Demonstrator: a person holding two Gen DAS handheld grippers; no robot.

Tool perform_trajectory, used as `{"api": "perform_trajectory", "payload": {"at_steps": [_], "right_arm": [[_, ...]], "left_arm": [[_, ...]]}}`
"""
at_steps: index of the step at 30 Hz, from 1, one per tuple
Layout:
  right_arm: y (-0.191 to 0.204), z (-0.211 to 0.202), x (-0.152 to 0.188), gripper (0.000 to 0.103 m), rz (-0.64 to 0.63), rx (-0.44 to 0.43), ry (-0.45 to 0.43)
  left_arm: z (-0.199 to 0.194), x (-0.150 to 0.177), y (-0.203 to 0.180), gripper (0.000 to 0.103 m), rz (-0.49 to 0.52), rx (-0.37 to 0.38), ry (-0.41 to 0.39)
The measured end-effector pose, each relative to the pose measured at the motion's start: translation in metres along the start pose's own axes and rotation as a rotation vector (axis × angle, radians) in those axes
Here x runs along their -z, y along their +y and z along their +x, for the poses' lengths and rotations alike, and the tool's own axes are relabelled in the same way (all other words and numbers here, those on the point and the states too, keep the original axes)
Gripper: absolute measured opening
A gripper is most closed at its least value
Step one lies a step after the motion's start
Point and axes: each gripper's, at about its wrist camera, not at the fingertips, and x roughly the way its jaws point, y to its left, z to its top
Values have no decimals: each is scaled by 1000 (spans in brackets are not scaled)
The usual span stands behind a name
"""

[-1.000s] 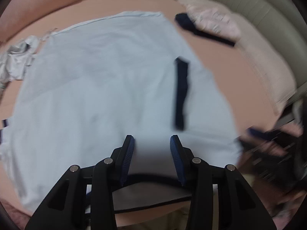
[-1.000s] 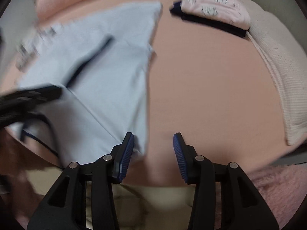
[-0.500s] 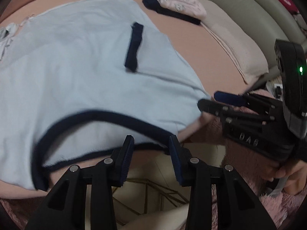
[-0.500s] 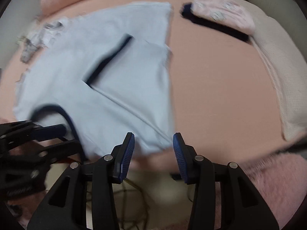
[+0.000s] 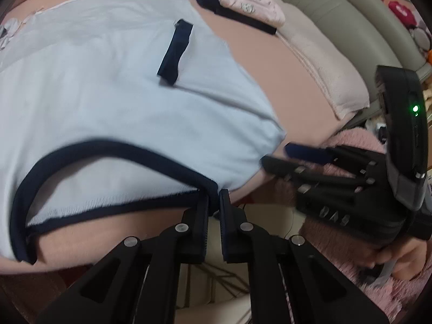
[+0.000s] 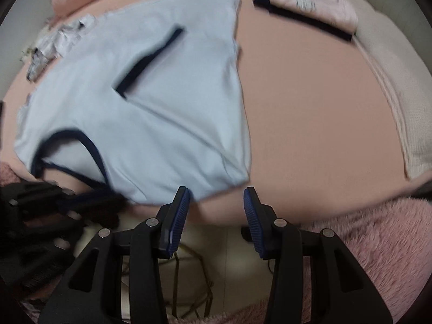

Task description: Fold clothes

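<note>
A light blue T-shirt (image 5: 113,86) with navy trim lies spread on the pink bed, its neckline towards me and one sleeve folded in over the body. My left gripper (image 5: 213,202) is shut on the navy neckline edge at the near right end of the collar. My right gripper (image 6: 216,202) is open just in front of the shirt's near right corner (image 6: 224,178), with nothing between its fingers. In the left wrist view the right gripper (image 5: 278,156) stands beside that same corner, held by a hand at the lower right.
Folded pink and navy clothes (image 6: 310,2) lie at the far right of the bed (image 6: 310,102). A crumpled grey-white garment (image 6: 54,40) sits at the far left. A beige blanket (image 6: 391,86) runs along the right side. Pink fluffy fabric (image 6: 378,243) lies near me.
My left gripper has shut on the shirt's neckline; half a second ago it stood open in front of it. My right gripper has come close to the shirt's near right corner.
</note>
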Motion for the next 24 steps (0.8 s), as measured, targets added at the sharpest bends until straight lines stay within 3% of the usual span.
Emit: {"api": "perform_trajectory", "payload": {"at_steps": [2,4,6,10,15,17,20,24], "right_arm": [[-4,0,3,42,8,66,7],[-12,0,5,42,40,69,19],[-15,-5,5,42,62,48,-1],[-2,-24,1,42,31,-75,-103],[20,-4,-7,42,-48,-75,-80],[22,7,-5,42,-78,-18,-40],[19,8,-1,44,-74,-7,-14],[14,3,-2,44,-38,-76,-31]], "left_arm": [[-4,0,1,7,-5,14,-2],[-9,0,2,7,-9,28,-4],[-13,0,2,7,-14,43,-7],[-22,0,4,9,-23,71,-11],[-29,-3,5,9,-20,97,-14],[-32,-4,0,9,16,95,-6],[-32,-6,8,9,-14,78,-19],[-26,-11,26,9,-67,67,-26]]}}
